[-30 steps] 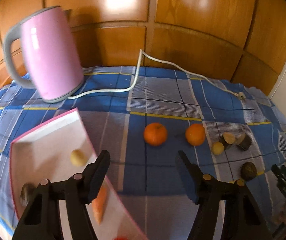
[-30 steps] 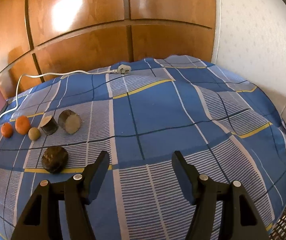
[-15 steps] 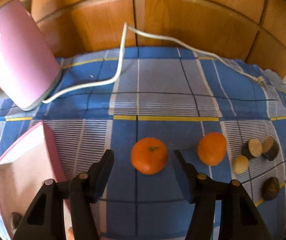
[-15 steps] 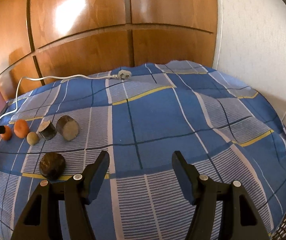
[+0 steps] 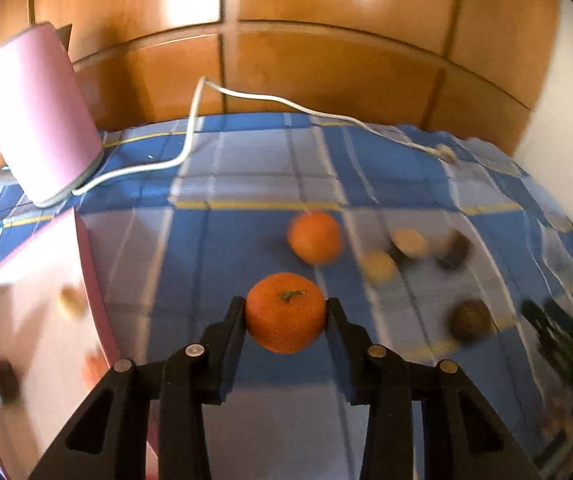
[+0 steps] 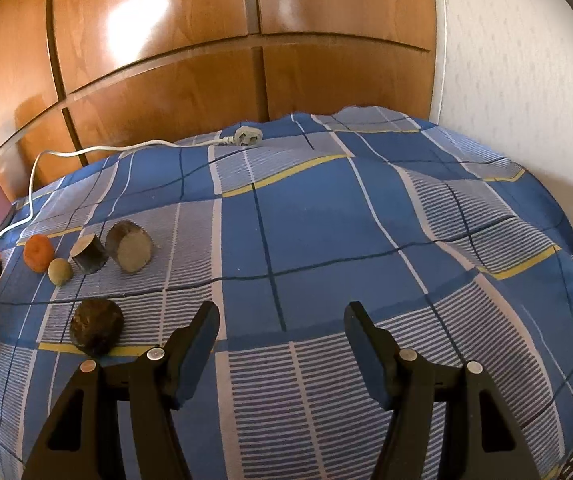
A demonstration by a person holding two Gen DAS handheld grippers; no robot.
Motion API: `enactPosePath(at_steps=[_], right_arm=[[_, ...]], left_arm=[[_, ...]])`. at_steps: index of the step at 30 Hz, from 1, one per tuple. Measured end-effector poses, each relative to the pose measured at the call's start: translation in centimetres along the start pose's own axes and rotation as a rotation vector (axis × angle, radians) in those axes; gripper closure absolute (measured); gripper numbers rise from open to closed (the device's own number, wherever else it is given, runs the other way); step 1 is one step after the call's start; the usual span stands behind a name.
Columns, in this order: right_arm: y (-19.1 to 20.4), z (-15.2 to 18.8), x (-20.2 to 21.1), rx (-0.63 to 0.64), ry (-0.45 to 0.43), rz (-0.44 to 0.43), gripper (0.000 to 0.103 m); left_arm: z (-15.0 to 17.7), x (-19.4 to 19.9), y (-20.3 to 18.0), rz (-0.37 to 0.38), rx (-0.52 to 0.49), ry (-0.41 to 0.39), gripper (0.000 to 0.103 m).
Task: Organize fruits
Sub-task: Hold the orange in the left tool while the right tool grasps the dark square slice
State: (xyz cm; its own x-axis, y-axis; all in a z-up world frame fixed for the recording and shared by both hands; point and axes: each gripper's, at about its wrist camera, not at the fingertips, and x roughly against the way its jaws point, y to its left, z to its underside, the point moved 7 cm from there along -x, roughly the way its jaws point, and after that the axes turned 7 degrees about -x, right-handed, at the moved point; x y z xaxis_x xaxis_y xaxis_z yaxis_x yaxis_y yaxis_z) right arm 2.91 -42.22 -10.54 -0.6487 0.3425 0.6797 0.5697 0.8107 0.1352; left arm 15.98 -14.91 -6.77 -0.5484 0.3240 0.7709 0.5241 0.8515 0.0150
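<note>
My left gripper (image 5: pixel 285 305) is shut on an orange mandarin (image 5: pixel 285 312) and holds it above the blue checked cloth. A second mandarin (image 5: pixel 315 237) lies beyond it; it also shows in the right wrist view (image 6: pixel 38 252). A pink tray (image 5: pixel 38 320) at the left holds several small fruits. My right gripper (image 6: pixel 281 316) is open and empty over the cloth. To its left lie a small pale fruit (image 6: pixel 60 271), two cut brown pieces (image 6: pixel 129 241) and a dark round fruit (image 6: pixel 96 326).
A pink kettle (image 5: pixel 34 116) stands at the back left, with a white cord (image 5: pixel 190 128) running across the cloth to a plug (image 6: pixel 246 135). Wooden panels rise behind the table, and a white wall on the right.
My left gripper moved forward, closed on the near mandarin and lifted it. The right gripper stayed open and barely moved.
</note>
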Motion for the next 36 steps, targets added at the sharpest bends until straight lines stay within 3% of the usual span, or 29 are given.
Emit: enactPosePath(at_steps=[8, 10, 17, 28, 30, 32, 36], right_arm=[[0.1, 0.9, -0.7, -0.003, 0.045, -0.017, 0.037], [0.1, 1.0, -0.8, 0.002, 0.053, -0.012, 0.037], [0.7, 1.4, -1.2, 0.052, 0.069, 0.010, 0.030], [0.9, 1.4, -1.2, 0.076, 0.084, 0.040, 0.030], [1.1, 1.2, -1.1, 0.082, 0.122, 0.048, 0.030], [1.7, 0.9, -0.8, 0.086, 0.150, 0.016, 0.036], [5.0, -1.1, 0.6, 0.182, 0.125, -0.093, 0.037]], left_arm=[[6.1, 0.7, -4.3, 0.023, -0.012, -0.003, 0.063], [6.3, 0.7, -4.5, 0.012, -0.026, -0.040, 0.063], [6.9, 0.0, -4.8, 0.001, -0.040, -0.056, 0.061], [7.1, 0.1, -4.9, -0.022, -0.077, -0.092, 0.061], [7.1, 0.1, -4.9, -0.023, -0.080, -0.097, 0.061], [7.1, 0.1, -4.9, -0.024, -0.083, -0.101, 0.061], [7.2, 0.1, -4.9, -0.026, -0.087, -0.107, 0.061]])
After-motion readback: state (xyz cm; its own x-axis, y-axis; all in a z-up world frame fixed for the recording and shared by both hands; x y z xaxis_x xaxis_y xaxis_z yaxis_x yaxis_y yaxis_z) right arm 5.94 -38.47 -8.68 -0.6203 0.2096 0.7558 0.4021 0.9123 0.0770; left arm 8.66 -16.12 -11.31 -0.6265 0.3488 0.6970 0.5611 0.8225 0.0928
